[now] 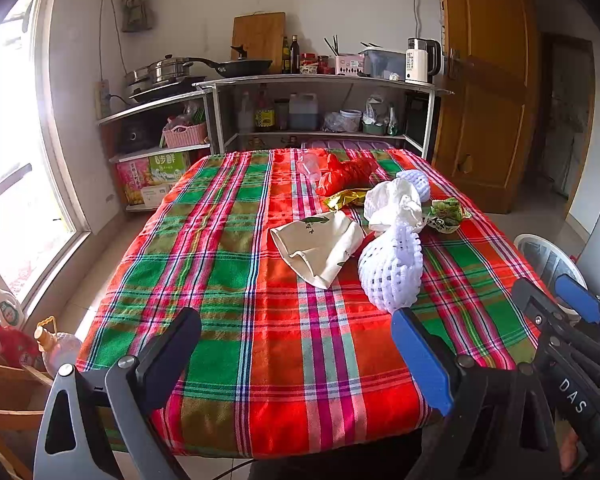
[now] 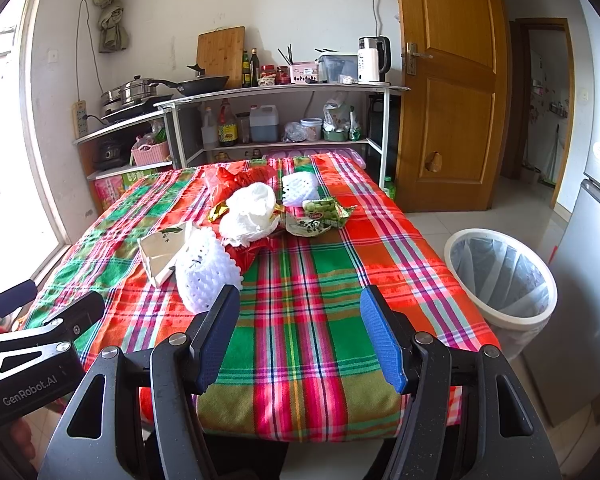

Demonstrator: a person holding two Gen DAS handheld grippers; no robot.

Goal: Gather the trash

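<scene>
Both tools hover over the near edge of the tabletop (image 2: 300,280), nothing held. Left tool (image 1: 296,360): jaws spread wide. Right tool (image 2: 300,332): jaws spread wide.

Trash sits clustered mid-tabletop, left of centre in the right wrist view: foam fruit net (image 2: 204,276) nearest, touching a cream paper bag (image 2: 160,248); crumpled white plastic (image 2: 252,214) behind; green snack wrapper (image 2: 316,218); red bag (image 2: 236,178) farthest. Lined bin (image 2: 500,276) stands on the floor, off the tabletop's right edge.

Risks, judged: the net is soft and may squash and slip from the pads; overlapping pieces could drag along; the cloth could snag.

The net's long axis runs roughly near-to-far, its rounded end towards the tools.
</scene>
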